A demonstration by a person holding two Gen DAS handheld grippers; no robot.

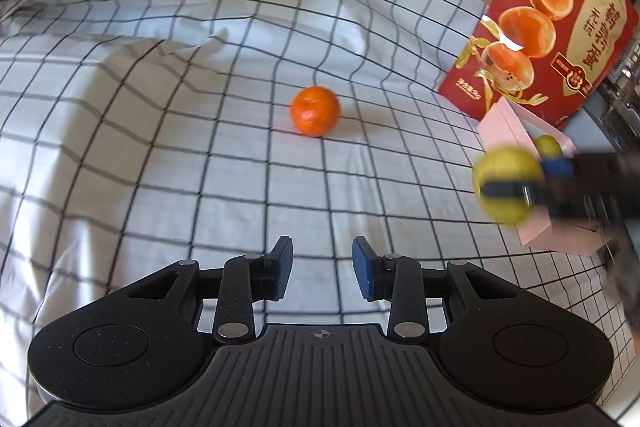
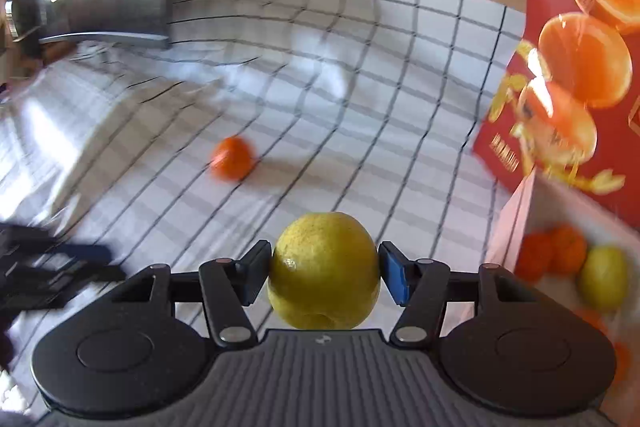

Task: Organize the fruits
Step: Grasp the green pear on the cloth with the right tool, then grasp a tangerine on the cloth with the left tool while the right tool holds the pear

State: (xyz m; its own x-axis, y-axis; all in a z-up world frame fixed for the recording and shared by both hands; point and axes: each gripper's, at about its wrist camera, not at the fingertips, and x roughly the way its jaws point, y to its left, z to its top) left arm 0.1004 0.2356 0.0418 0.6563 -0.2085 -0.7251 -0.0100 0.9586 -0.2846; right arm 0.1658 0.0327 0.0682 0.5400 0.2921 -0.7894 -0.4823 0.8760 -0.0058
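right gripper [image 2: 324,273] pinching yellow citrus [image 2: 324,271]; left gripper [image 1: 322,267] spread, empty. red box [image 1: 560,27] upper right, chinese print unreadable.

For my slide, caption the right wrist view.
Right gripper clamps a yellow-green citrus above the checked cloth.

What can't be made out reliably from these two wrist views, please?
- Pink box: right wrist view cuts off its contents at the right edge, so the fruit count is unknown.
- Red carton: cropped in both views; top unseen.
- Right gripper: motion-blurred in left wrist view, partly covering the yellow fruit.
- Left gripper: a dark blur in right wrist view.
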